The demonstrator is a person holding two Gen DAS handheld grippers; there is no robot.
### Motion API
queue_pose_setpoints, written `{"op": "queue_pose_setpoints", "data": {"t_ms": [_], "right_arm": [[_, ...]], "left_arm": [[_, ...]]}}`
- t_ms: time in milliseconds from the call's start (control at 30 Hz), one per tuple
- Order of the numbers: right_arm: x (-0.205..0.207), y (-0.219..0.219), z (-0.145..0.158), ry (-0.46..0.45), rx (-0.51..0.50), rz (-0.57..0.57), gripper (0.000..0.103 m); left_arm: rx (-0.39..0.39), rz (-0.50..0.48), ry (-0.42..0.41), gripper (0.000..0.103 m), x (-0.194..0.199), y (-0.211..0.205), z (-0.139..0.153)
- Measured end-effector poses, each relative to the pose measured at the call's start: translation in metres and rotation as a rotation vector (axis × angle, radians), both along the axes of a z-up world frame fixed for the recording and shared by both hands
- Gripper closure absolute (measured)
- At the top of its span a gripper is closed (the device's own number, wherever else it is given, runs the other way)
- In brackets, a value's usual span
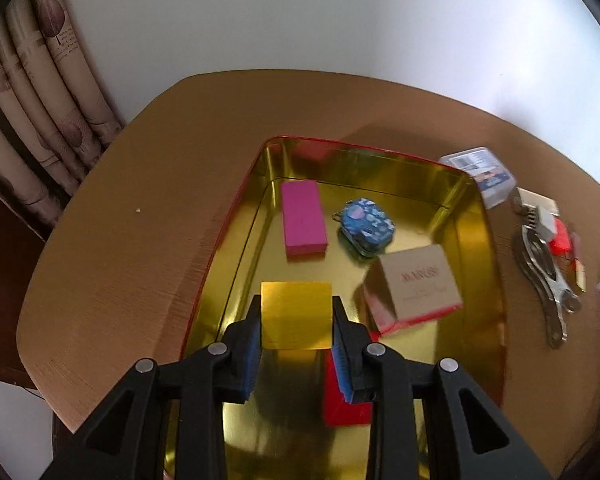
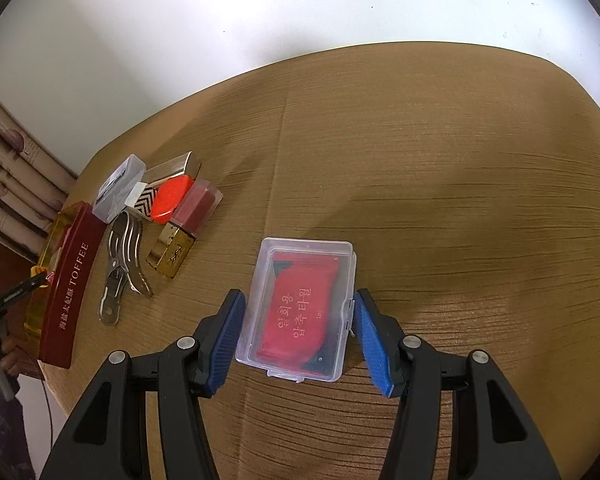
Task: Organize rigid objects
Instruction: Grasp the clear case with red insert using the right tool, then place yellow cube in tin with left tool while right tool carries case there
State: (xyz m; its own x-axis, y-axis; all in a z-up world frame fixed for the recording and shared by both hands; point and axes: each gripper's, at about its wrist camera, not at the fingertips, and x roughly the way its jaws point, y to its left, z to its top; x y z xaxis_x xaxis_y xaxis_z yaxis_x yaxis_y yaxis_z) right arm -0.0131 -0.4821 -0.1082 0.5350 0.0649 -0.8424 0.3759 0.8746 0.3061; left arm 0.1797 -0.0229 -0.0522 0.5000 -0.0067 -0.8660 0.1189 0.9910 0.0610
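**Ops:** Where are you on the sorting?

**Me:** Mid-drop on my left side. The left gripper point(image 1: 297, 316) has its jaws closed on a gold box point(image 1: 296, 314), held over the near part of the gold tin point(image 1: 476, 248). Already lying in the tin: a pink box point(image 1: 303, 218) at the far left, a small blue patterned tin point(image 1: 366, 222) to its right, a beige carton point(image 1: 416, 290) tilted on the right, and something red point(image 1: 346, 400) under my right jaw, partly hidden.

**Ops:** And the right side?

**Me:** The right gripper point(image 2: 298, 322) has its jaws wide, straddling a clear plastic case point(image 2: 300, 308) with a red packet inside. The case lies flat on the bench point(image 2: 440, 160). The pads look just beside its long sides, but I can't tell if either touches.

**Ops:** What's left out?

**Me:** A cluster at the far left of the right view, just right of the tin: a metal clip point(image 2: 124, 256), an orange case point(image 2: 171, 198), a dark red bottle point(image 2: 188, 222), another clear box point(image 2: 118, 188).

**Ops:** Next move?

**Me:** I'd say lower the gold box onto bare floor near the pink one, clear of the red thing, then open. On the right, close squarely; that slick case may twist.
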Motion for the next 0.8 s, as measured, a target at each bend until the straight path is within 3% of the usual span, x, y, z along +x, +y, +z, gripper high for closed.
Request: {"op": "queue_pose_setpoints", "data": {"t_ms": [100, 233, 400, 633, 800], "right_arm": [[0.001, 0.000, 0.000, 0.000, 0.001, -0.001, 0.051], [0.001, 0.000, 0.000, -0.002, 0.005, -0.003, 0.051], [-0.002, -0.003, 0.001, -0.006, 0.025, -0.009, 0.051], [0.003, 0.007, 0.018, -0.038, 0.054, 0.008, 0.051], [0.026, 0.041, 0.050, -0.093, 0.072, 0.090, 0.051]], "left_arm": [[0.049, 0.015, 0.004, 0.069, 0.005, -0.004, -0.004], [-0.003, 0.009, -0.001, 0.066, 0.002, 0.002, 0.001], [-0.049, 0.055, -0.080, 0.066, -0.017, 0.012, 0.027], [-0.171, 0.147, -0.164, 0.064, -0.099, 0.023, 0.048], [-0.183, 0.143, -0.172, 0.063, -0.135, 0.024, 0.044]]}}
